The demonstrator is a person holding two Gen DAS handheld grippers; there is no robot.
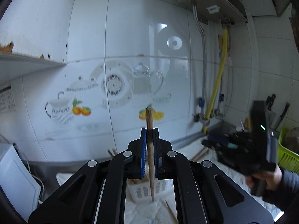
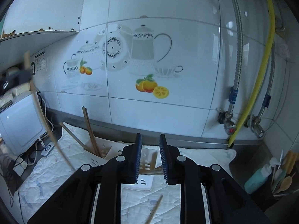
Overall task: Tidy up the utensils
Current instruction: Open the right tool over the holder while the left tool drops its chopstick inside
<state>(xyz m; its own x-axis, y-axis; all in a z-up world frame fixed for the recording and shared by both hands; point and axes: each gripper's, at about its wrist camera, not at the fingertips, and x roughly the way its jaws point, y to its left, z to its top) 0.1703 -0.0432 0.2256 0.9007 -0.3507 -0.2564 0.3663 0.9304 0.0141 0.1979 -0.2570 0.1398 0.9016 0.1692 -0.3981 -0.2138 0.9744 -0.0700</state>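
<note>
ahead: tiled wall (image 2: 149, 112) | below: upright chopsticks (image 2: 89, 128) in holder (image 2: 104, 149)

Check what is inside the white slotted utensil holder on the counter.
In the white slotted holder, two wooden chopsticks stand leaning left, and a third leans out further left. The holder's lower interior and the sticks' tips are hidden by its wall and the right gripper fingers.

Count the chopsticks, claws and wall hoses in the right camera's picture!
Chopsticks: 5 clear ones. One is in the left claw, three are at the white holder, one is on the cloth. Tan bits behind the right claw are too hidden.
Claws: 2
Hoses: 3, one yellow and two silver
Total: 10
</note>
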